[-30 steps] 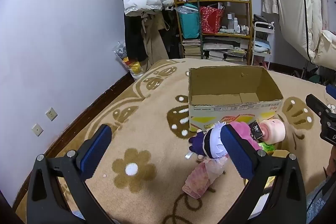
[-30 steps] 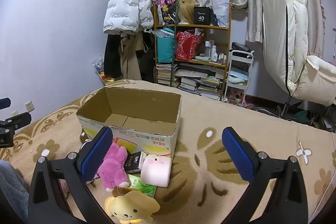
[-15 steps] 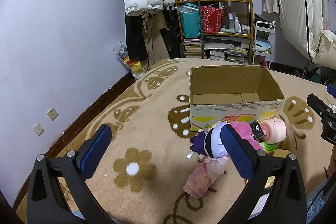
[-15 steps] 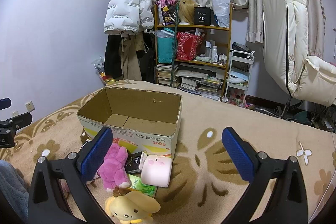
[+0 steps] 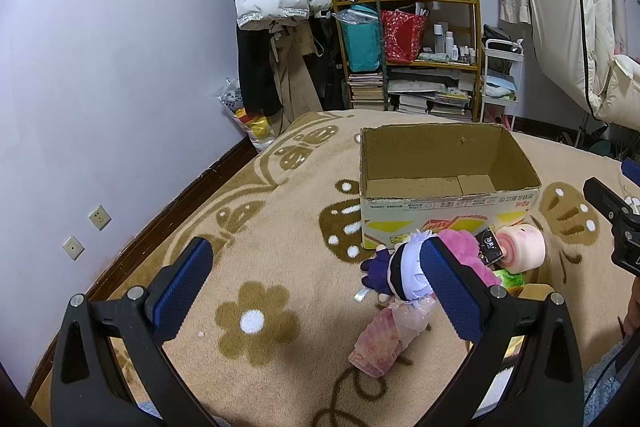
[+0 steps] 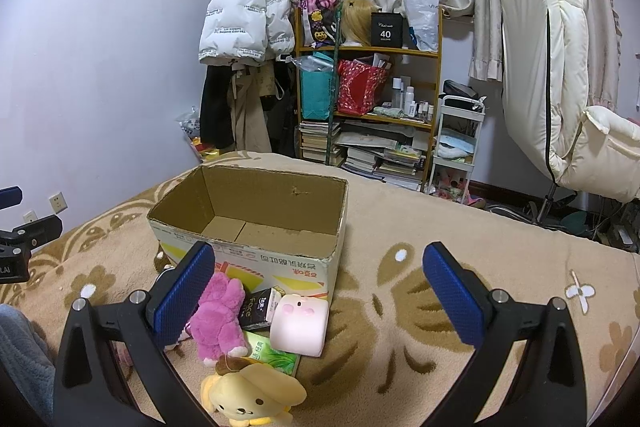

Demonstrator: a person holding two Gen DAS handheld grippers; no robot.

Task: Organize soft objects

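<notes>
An open, empty cardboard box (image 5: 444,183) (image 6: 256,227) stands on the beige patterned rug. Soft toys lie in front of it: a purple-haired doll (image 5: 400,273), a pink plush (image 5: 466,253) (image 6: 219,315), a pale pink pig cushion (image 5: 522,253) (image 6: 299,323), a yellow dog plush (image 6: 248,393) and a pink wrapped packet (image 5: 384,337). My left gripper (image 5: 316,291) hovers open, its right finger over the doll. My right gripper (image 6: 318,293) is open above the cushion and pink plush, with nothing between its fingers.
A black tissue pack (image 6: 256,309) and a green pack (image 6: 272,353) lie among the toys. Behind stand a cluttered shelf (image 6: 368,107), hanging coats (image 6: 244,23), a white cart (image 6: 458,143) and a cream chair (image 6: 560,87). A lilac wall (image 5: 100,67) runs on the left.
</notes>
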